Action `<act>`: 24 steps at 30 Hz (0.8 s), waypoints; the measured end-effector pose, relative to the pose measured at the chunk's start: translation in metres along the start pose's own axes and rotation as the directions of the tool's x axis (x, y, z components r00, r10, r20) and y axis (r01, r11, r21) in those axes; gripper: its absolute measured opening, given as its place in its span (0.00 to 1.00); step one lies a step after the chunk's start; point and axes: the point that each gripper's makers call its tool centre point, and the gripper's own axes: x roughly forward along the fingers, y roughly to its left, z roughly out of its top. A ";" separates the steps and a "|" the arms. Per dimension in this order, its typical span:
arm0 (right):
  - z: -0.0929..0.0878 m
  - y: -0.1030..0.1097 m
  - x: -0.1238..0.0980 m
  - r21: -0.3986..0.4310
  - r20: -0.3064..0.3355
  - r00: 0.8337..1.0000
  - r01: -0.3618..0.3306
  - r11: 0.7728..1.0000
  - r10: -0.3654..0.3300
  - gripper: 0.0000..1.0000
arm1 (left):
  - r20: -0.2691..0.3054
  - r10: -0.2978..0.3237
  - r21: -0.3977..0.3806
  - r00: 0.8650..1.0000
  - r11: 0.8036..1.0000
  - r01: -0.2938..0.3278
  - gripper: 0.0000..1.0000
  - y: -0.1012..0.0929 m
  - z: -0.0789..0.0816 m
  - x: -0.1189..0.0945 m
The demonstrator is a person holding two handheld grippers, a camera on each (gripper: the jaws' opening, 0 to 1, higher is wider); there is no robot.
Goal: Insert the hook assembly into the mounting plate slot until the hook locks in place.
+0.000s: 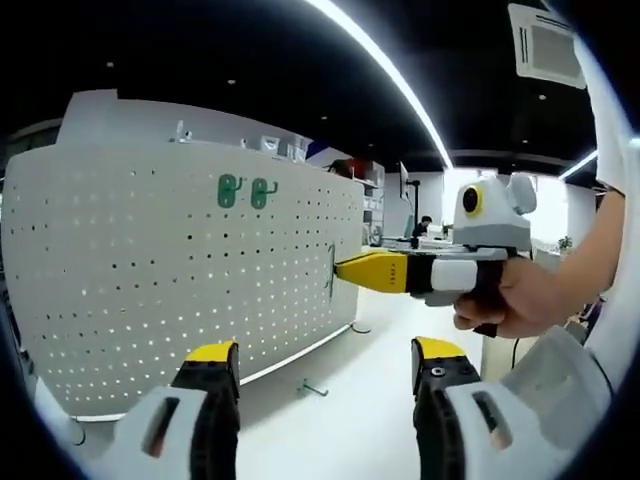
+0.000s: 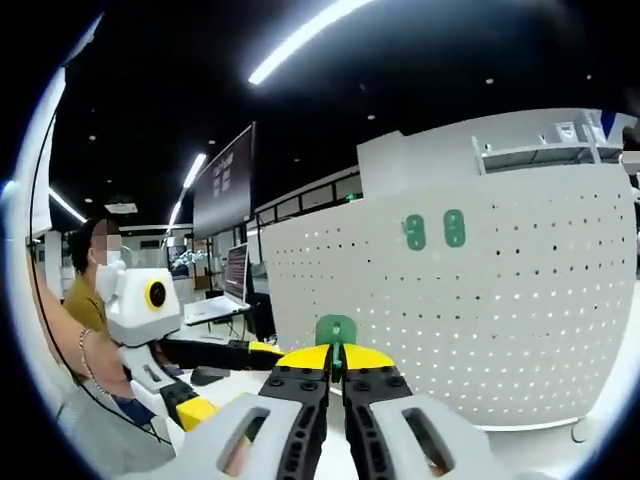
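The green plastic hook assembly (image 2: 335, 330) is clamped between the closed yellow-tipped jaws of the right gripper (image 2: 336, 362), its rounded plate standing upright above the tips. In the left gripper view, this gripper (image 1: 345, 270) holds the hook against the edge of the white perforated pegboard panel (image 1: 180, 270). Two green hooks of the same kind (image 1: 246, 191) are already mounted side by side high on the panel.

Risk, judged from this pose: a tilted hook may miss the holes and fail to lock; a weak grip on the thin plate may let it twist or drop.

The left gripper (image 1: 325, 372) hangs over the white tabletop (image 1: 350, 420), jaws wide apart, holding and touching nothing.
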 end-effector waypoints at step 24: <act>0.024 -0.047 0.003 0.003 0.031 0.997 0.068 0.998 -0.068 0.01 | -0.094 -0.022 0.031 0.995 0.999 0.025 0.68 0.035 -0.027 -0.046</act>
